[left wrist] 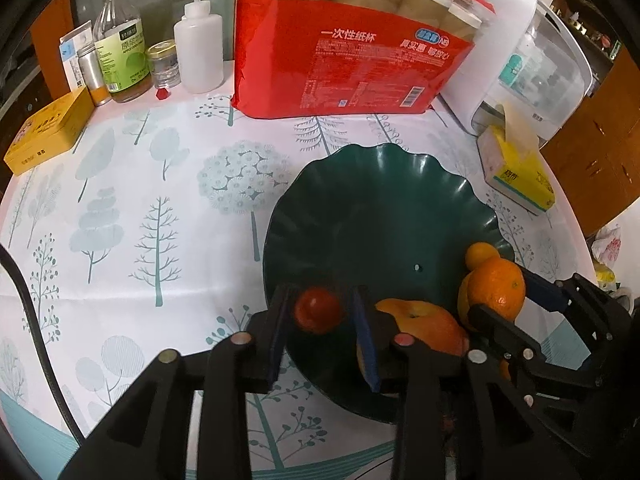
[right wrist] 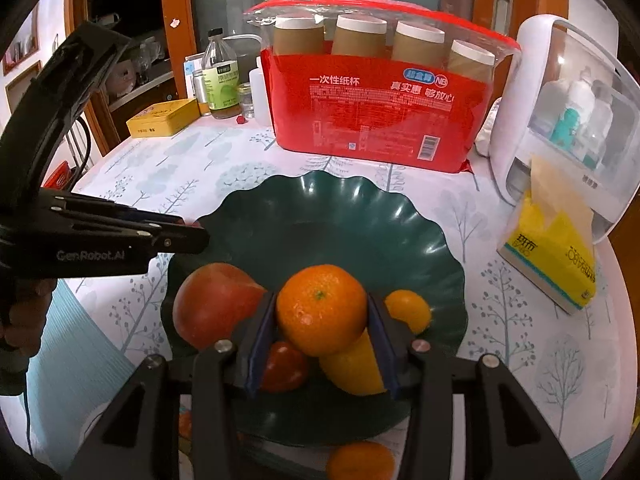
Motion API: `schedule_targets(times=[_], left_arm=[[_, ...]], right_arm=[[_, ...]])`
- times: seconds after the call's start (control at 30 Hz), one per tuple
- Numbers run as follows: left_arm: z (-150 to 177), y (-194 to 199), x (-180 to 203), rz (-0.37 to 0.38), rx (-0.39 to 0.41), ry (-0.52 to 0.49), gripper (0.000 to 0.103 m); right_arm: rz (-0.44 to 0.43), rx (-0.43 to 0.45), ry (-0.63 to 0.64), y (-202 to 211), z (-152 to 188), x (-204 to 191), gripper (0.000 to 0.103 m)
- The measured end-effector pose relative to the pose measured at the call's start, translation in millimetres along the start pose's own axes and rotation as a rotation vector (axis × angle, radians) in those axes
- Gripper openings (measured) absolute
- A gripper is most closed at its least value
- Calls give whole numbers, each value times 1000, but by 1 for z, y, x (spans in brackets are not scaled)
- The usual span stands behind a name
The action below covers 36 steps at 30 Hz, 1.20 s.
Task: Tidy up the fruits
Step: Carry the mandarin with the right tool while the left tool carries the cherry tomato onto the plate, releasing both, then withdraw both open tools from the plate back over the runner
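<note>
Orange mandarin (right wrist: 321, 308) | clamped in right claw (right wrist: 321, 344) | over green bowl (right wrist: 340, 208)

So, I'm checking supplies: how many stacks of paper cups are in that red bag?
4 stand in a row in the red bag: far-left stack, second stack, third stack, far-right stack. More may be hidden behind them.

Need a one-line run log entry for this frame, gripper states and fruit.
right hand-held gripper: shut on orange, over green bowl | left hand-held gripper: open around small red fruit | apple in bowl
</note>
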<state>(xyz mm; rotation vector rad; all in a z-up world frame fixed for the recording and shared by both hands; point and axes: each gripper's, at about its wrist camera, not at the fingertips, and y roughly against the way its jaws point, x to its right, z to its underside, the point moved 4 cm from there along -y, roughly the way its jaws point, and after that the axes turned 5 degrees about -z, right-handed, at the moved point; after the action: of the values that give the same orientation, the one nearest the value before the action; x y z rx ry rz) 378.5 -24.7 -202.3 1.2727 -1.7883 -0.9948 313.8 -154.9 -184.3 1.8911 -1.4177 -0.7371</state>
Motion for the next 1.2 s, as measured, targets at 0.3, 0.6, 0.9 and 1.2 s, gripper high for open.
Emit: schedule_targets(times=[0.3, 0.6, 0.9, 1.2], left_arm=[[1, 31, 1, -10, 24, 0, 57], [18, 71, 13, -13, 56, -25, 63], [52, 91, 30, -19, 46, -59, 65], [89, 96, 43, -19, 10, -82, 65]], right_arm=[[14, 32, -30, 22, -4, 3, 50], [69, 80, -41, 69, 7, 9, 64], [108, 74, -94, 102, 42, 17, 66], [123, 46, -123, 119, 81, 18, 67]])
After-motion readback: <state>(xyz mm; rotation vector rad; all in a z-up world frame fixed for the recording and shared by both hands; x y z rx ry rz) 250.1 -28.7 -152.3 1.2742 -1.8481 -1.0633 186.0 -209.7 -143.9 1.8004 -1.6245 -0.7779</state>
